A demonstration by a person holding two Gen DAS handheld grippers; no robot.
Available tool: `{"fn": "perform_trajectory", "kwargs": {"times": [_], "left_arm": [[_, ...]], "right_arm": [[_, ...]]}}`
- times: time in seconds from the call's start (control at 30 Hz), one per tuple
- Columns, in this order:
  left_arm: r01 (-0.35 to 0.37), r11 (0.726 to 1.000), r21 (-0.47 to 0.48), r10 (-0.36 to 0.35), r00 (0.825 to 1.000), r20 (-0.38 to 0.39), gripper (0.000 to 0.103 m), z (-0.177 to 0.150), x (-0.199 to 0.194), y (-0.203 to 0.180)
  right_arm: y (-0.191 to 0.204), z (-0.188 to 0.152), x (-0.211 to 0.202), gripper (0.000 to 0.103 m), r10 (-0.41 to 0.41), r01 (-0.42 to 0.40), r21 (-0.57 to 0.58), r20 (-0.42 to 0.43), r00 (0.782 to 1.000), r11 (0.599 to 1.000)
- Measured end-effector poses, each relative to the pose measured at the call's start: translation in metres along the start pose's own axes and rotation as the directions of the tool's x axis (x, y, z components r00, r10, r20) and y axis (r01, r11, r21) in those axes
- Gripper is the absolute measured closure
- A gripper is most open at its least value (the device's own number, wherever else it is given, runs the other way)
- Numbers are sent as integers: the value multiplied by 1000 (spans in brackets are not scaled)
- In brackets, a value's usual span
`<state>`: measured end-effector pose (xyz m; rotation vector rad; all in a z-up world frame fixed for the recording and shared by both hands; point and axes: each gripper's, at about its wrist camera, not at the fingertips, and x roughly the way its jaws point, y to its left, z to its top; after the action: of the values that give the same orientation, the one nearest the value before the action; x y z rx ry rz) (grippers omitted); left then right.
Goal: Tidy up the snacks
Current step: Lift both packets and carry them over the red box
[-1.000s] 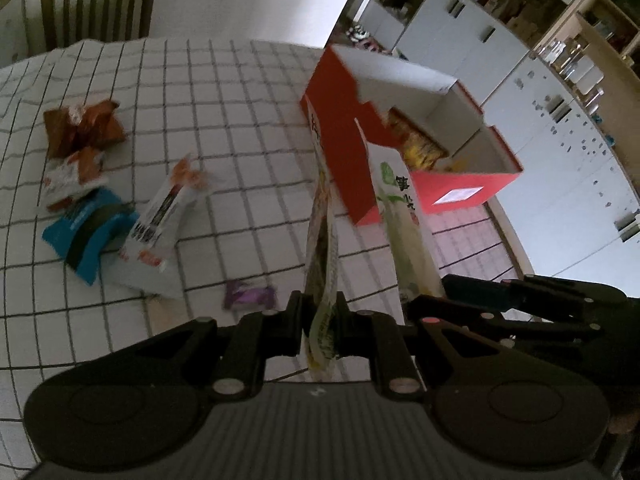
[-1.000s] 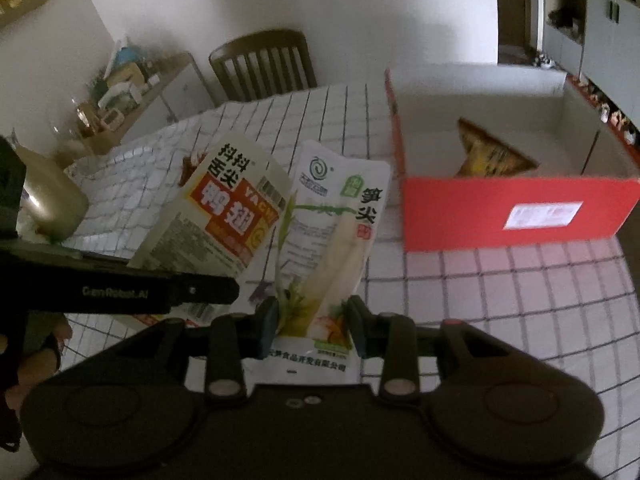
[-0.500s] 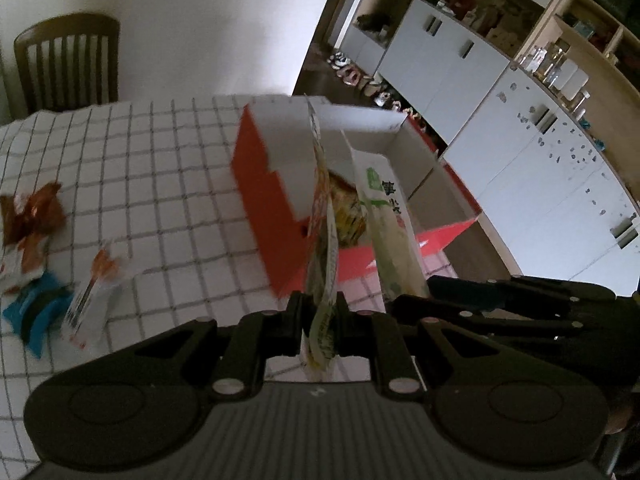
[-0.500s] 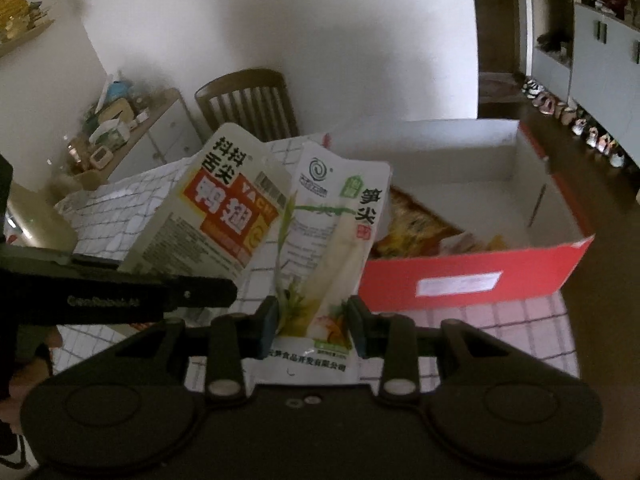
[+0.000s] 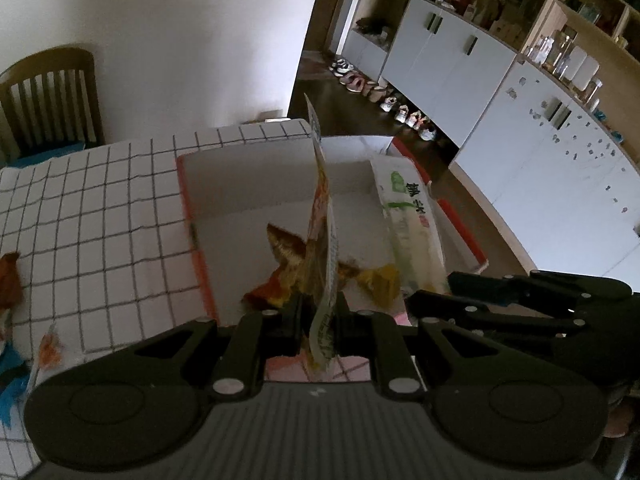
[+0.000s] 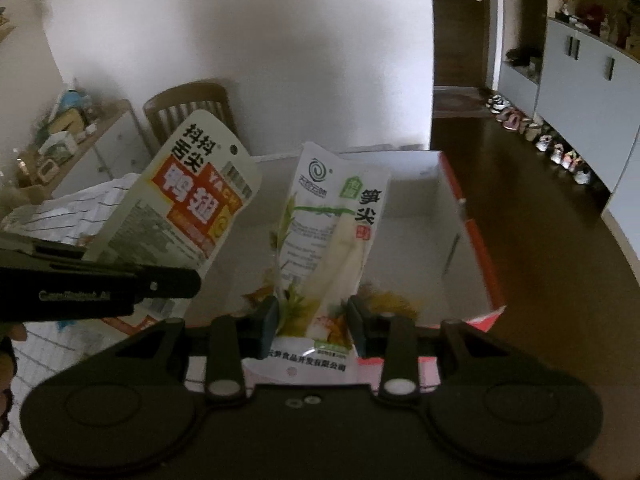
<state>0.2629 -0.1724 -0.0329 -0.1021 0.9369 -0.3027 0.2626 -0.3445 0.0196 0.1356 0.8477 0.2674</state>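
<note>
My left gripper (image 5: pixel 320 312) is shut on a red-and-white duck snack packet (image 5: pixel 322 216), seen edge-on, held upright over the red box (image 5: pixel 192 224). The packet's face shows in the right wrist view (image 6: pixel 188 204). My right gripper (image 6: pixel 312 316) is shut on a white-and-green bamboo shoot packet (image 6: pixel 332 232), also over the red box (image 6: pixel 476 240); it shows in the left wrist view (image 5: pixel 412 220) too. Orange and yellow snack packets (image 5: pixel 288 256) lie inside the box.
Several loose snacks (image 5: pixel 8 284) lie at the left on the checked tablecloth (image 5: pixel 92 216). A wooden chair (image 5: pixel 48 96) stands behind the table. White cabinets (image 5: pixel 520 92) and a row of shoes (image 5: pixel 384 100) line the right wall.
Both grippers have moved forward and up with their packets, from in front of the red box to above its open inside. The loose snacks have slid to the left edge.
</note>
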Motion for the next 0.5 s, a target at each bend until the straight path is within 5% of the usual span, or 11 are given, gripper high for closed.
{"fn": "perform_trajectory", "kwargs": {"times": [0.5], "left_arm": [[-65, 998, -22, 64, 995, -72, 89, 27, 74, -19]], "right_arm": [[-33, 11, 50, 67, -48, 48, -7, -67, 997, 999]]}}
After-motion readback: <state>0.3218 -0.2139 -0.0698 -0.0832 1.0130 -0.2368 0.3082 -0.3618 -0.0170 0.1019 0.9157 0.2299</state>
